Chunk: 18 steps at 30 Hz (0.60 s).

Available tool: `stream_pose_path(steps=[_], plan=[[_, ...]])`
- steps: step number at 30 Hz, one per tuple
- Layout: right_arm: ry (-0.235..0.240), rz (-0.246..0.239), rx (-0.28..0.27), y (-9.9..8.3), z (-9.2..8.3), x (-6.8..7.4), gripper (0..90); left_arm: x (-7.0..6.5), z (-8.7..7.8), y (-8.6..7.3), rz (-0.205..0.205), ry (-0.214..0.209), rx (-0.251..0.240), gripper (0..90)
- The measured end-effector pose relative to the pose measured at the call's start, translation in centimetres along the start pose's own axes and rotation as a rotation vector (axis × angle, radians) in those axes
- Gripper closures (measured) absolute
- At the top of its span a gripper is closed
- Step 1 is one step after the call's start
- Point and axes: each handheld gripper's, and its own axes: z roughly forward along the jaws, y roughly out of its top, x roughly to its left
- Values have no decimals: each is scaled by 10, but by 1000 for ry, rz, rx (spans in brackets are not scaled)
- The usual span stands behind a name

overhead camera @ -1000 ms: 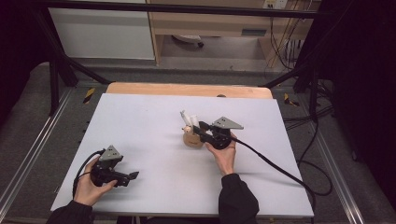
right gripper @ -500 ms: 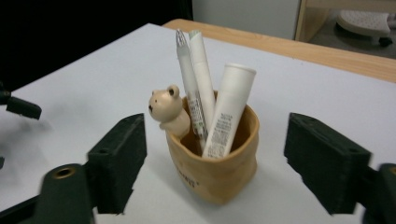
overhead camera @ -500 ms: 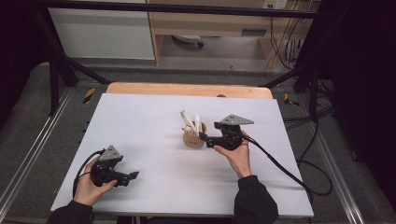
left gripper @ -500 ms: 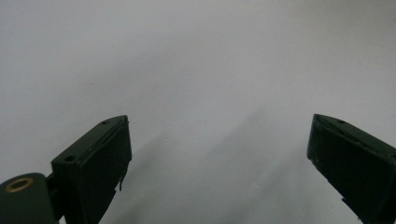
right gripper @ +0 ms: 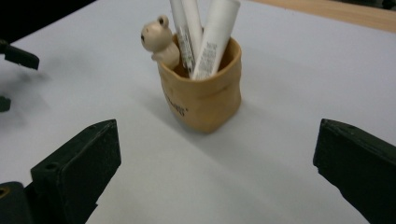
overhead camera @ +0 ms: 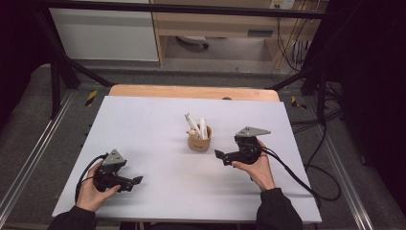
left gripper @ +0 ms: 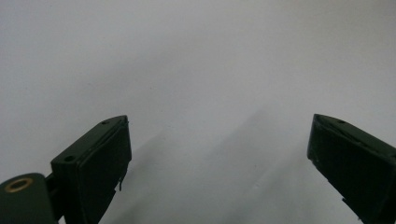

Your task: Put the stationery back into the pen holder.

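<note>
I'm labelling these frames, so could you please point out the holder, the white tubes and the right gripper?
holder [right gripper: 205, 105]: right gripper view, its tan front wall.
white tubes [right gripper: 215, 37]: right gripper view, body of the rightmost tube.
right gripper [overhead camera: 219, 155]: high view, between its open jaw tips.

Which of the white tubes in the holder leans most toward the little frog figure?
The thinner left tube, right behind the frog; the wide tube tilts away.
</note>
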Motion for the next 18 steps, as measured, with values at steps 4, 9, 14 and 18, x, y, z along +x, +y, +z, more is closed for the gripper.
stream_pose_path(steps=[4,9,14,18], plan=[[-1,-28,23,-15,-6,-5,6,-1,0,0,-1,1,-2,63],[-5,-22,39,-33,-11,-14,7,-1,1,0,5,-2,4,63],[-2,5,57,-51,-19,-25,6,-1,1,0,3,-1,1,62],[0,1,64,-64,-26,-32,7,-1,1,-1,4,0,1,62]])
